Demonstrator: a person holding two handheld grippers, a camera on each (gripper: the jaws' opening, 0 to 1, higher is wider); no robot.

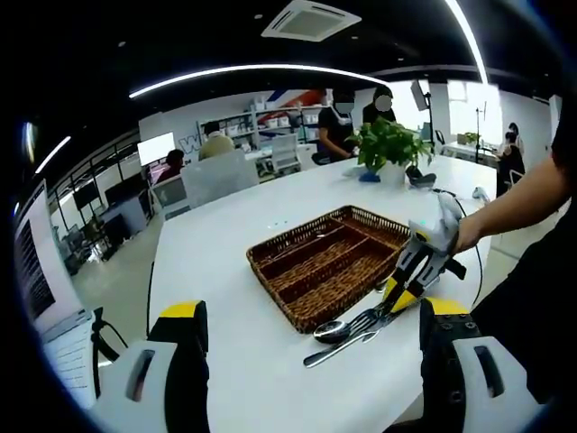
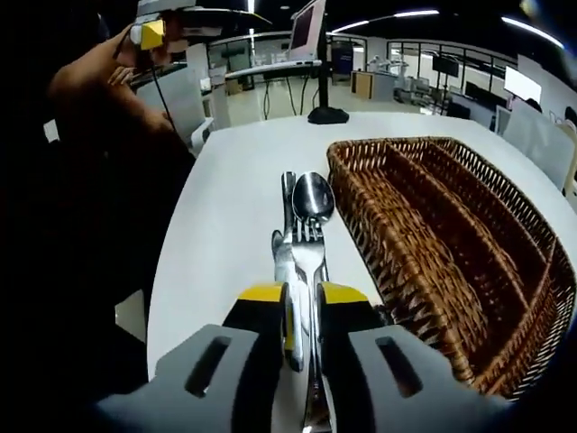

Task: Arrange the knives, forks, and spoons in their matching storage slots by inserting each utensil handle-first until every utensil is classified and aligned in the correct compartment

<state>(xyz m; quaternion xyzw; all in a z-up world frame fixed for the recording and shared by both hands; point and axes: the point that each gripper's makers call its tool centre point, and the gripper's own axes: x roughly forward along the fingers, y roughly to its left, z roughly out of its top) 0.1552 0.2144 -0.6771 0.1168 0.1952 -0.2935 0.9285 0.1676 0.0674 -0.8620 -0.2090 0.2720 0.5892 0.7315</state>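
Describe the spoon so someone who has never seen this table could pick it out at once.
On the white oval table, find the brown wicker tray with long compartments. Beside its long wall lies a small pile of silver cutlery; the shiny silver spoon is the piece with the rounded bowl, next to the pronged silver fork.

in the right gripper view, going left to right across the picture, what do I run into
Person's raised arm → bare white tabletop → silver metal cutlery pile, with the right gripper closed around it → brown wicker compartment tray.
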